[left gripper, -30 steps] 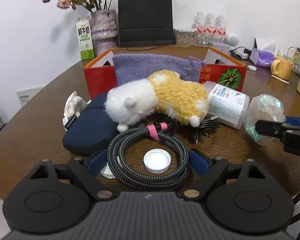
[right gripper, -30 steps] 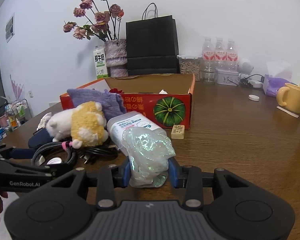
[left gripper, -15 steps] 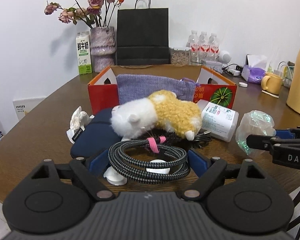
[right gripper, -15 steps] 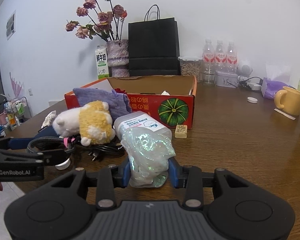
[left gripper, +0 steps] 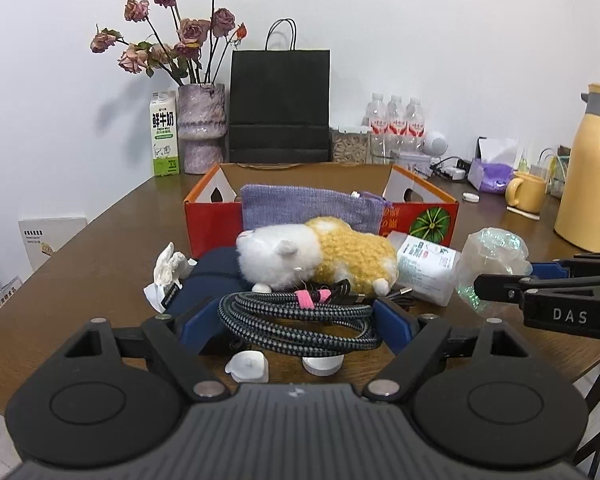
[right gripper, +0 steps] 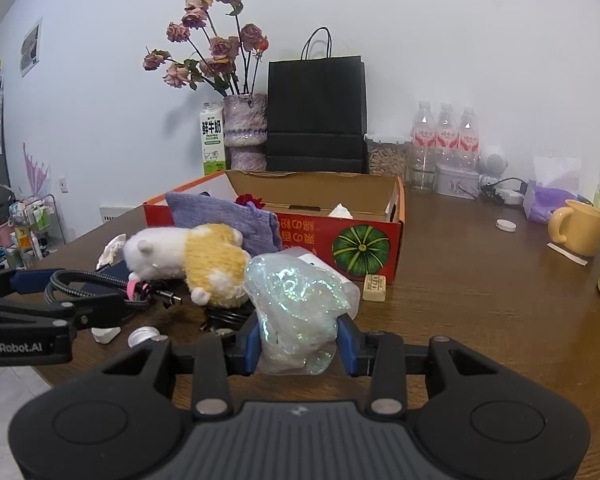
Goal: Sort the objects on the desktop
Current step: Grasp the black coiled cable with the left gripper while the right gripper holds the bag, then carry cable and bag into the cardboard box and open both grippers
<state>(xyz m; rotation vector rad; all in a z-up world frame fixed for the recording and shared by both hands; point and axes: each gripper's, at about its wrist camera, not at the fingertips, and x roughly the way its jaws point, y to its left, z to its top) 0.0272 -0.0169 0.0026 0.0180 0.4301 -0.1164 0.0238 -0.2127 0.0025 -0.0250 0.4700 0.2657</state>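
My left gripper (left gripper: 296, 322) is shut on a coiled black braided cable (left gripper: 292, 336) with a pink tie, and its jaws are closing tighter on the coil. The coil hangs above two white caps (left gripper: 248, 366) on the table. My right gripper (right gripper: 298, 342) is shut on a crumpled iridescent plastic wrap (right gripper: 296, 304), seen from the left wrist as a shiny wad (left gripper: 491, 256). A white and yellow plush hamster (left gripper: 311, 256) lies on a navy pouch (left gripper: 212, 276). Behind it stands a red pumpkin-print cardboard box (left gripper: 212, 220) with purple knit cloth (left gripper: 307, 208) over its rim.
A white wipes pack (left gripper: 423, 268), crumpled tissue (left gripper: 168, 268) and a small tan block (right gripper: 374, 288) lie near the box. At the back stand a flower vase (left gripper: 200, 132), milk carton (left gripper: 164, 136), black bag (left gripper: 280, 108) and bottles (left gripper: 395, 128). Yellow mug (right gripper: 575, 228) and thermos (left gripper: 591, 176) stand right.
The left gripper has risen with the cable coil, baring the white caps beneath it. The right gripper has lifted a little with the wrap still held.
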